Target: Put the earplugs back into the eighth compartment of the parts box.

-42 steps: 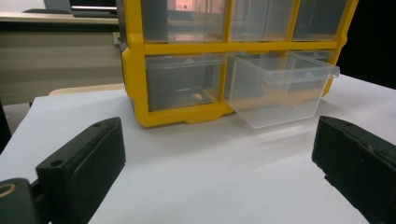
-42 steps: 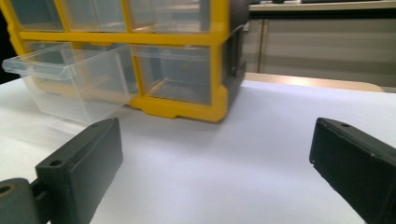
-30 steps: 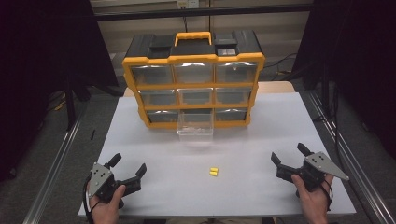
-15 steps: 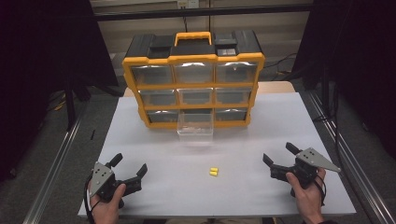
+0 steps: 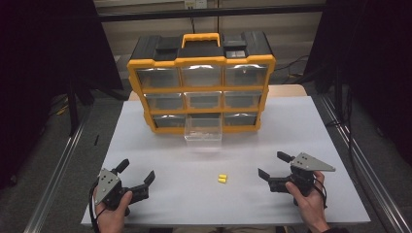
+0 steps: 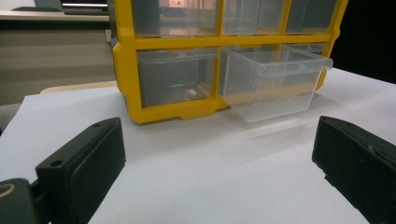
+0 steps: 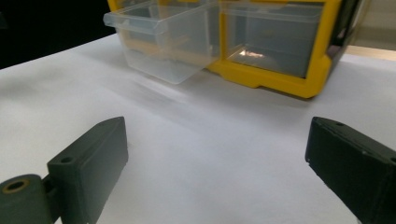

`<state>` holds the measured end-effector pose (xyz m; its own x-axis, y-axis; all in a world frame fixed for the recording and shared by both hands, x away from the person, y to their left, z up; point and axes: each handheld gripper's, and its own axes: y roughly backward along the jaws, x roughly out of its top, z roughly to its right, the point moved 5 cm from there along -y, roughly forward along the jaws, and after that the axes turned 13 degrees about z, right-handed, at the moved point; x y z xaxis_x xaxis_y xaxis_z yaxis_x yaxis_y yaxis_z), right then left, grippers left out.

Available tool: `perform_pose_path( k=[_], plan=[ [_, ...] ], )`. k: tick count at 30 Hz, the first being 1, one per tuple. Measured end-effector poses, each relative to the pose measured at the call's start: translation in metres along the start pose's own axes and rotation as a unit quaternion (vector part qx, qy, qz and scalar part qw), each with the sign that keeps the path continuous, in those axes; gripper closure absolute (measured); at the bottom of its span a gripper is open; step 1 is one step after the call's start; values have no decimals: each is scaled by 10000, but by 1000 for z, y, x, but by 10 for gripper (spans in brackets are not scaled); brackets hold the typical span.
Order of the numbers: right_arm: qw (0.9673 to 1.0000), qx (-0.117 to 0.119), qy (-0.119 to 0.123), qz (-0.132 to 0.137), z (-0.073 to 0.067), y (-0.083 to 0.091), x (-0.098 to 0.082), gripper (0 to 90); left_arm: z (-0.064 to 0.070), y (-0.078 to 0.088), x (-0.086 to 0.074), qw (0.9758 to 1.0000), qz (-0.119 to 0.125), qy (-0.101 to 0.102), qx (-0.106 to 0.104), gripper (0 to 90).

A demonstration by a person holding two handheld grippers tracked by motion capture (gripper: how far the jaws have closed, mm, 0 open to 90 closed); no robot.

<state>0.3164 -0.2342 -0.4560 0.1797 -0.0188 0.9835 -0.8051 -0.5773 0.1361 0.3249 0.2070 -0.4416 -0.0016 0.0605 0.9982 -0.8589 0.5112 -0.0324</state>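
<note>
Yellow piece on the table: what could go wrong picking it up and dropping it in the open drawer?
The yellow piece is small and lies flat on the table, so the open right gripper may knock it away or pinch badly. The clear drawer juts from the organizer; a careless approach could bump it.

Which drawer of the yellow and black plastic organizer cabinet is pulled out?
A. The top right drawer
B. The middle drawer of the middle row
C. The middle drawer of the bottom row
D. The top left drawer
C: the clear plastic drawer juts out from the bottom row's middle slot of the yellow and black plastic organizer cabinet, while the other drawers sit flush.
</note>
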Motion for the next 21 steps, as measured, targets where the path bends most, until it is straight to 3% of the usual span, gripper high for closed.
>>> perform_pose_path(
  k=[6,12,19,21],
  plan=[
    [9988,422,122,-236,-14,-12,-2,45,-2,0,-1,10000,-39,-45,20,24],
    [9972,658,130,-322,-23,-26,1,45,-2,1,1,10000,-5,-28,3,24],
    [9920,1046,-178,-681,-31,-42,1,65,-1,0,0,10000,2,-22,7,24],
    [9908,1082,-145,-796,-32,-45,0,68,-2,0,0,10000,-13,-11,20,24]
  ],
)
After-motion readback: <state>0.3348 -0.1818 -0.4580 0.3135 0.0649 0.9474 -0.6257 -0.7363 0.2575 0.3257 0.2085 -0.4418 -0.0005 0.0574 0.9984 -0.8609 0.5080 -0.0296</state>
